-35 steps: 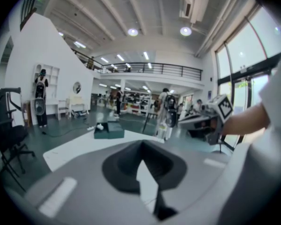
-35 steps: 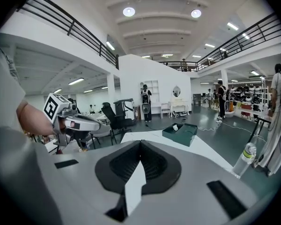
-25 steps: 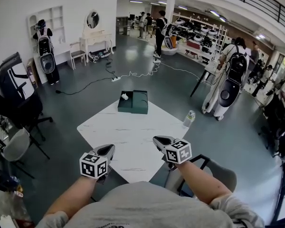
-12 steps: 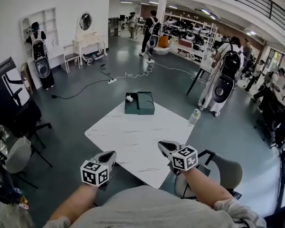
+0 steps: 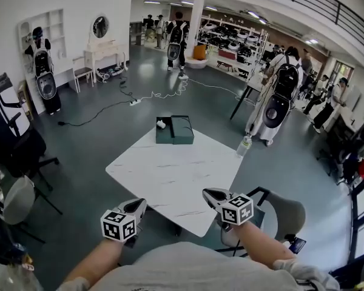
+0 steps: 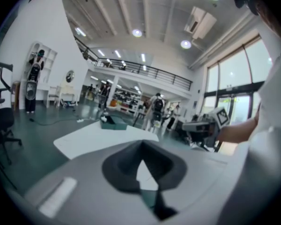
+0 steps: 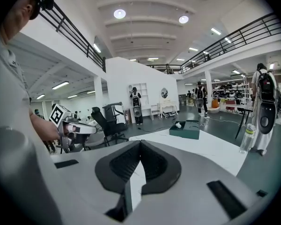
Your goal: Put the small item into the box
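Small item (image 5: 161, 125) lies at the left end of the green box (image 5: 182, 130), well ahead of the left gripper (image 5: 139, 204) and right gripper (image 5: 207, 193), both closed tight and empty.

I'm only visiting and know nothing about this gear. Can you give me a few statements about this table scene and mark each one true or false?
1. The green box sits at the far corner of the white table. True.
2. The left gripper and the right gripper are both closed with nothing between their jaws. True.
3. The right gripper is holding the small white item. False: the item lies at the box's left part, far from both grippers.
4. The bottle stands in the middle of the table. False: it stands off the tabletop, by the table's right corner.
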{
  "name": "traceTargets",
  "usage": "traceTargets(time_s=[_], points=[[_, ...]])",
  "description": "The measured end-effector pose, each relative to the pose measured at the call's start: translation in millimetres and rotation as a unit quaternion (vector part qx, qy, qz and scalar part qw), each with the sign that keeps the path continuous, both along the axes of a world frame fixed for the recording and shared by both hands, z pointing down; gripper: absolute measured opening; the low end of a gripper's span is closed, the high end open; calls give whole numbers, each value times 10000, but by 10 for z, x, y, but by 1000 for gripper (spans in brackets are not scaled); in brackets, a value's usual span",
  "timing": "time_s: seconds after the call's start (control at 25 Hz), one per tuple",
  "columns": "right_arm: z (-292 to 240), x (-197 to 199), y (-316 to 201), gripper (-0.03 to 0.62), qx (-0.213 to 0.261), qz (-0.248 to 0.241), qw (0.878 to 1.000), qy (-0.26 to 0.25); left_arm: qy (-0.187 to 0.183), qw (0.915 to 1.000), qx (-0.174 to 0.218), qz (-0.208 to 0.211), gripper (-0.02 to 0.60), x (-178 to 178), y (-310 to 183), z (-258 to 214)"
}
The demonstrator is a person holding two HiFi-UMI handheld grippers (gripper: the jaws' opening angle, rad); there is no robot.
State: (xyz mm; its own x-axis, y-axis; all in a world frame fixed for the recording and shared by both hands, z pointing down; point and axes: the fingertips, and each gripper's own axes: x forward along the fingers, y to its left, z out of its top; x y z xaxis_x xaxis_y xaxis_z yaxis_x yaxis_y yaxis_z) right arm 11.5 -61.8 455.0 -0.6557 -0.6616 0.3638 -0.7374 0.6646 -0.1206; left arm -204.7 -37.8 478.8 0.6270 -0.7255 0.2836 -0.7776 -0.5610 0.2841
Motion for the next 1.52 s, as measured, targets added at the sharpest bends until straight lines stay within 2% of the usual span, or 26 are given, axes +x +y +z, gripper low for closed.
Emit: traceTargets(time_s=[0.16,0.28,0.48,0.8,1.16,1.52], points=[[36,138,46,8,-55,-93,9998,-150,-8,10000,0,-74,5,154,91,-32],[73,290,91,8,-96,-349,9993,-134,-51,9996,51,-269,5,296,176,-94],[111,667,104,8,-152,-690,9975,-80,163,9977,-29,-663,5,698,291,-107],[158,1141,58,8,-211,-773,9967,-108,203,9979,25,-611,5,1289,335,-185],[86,1344,-44,8,-194,-470,9980,-372,121,9986,127,-507,5,1355,164,-274],[113,1317,-133,8,-175,-305,9989,-310,28,9989,226,-414,5,1268,13,-316]])
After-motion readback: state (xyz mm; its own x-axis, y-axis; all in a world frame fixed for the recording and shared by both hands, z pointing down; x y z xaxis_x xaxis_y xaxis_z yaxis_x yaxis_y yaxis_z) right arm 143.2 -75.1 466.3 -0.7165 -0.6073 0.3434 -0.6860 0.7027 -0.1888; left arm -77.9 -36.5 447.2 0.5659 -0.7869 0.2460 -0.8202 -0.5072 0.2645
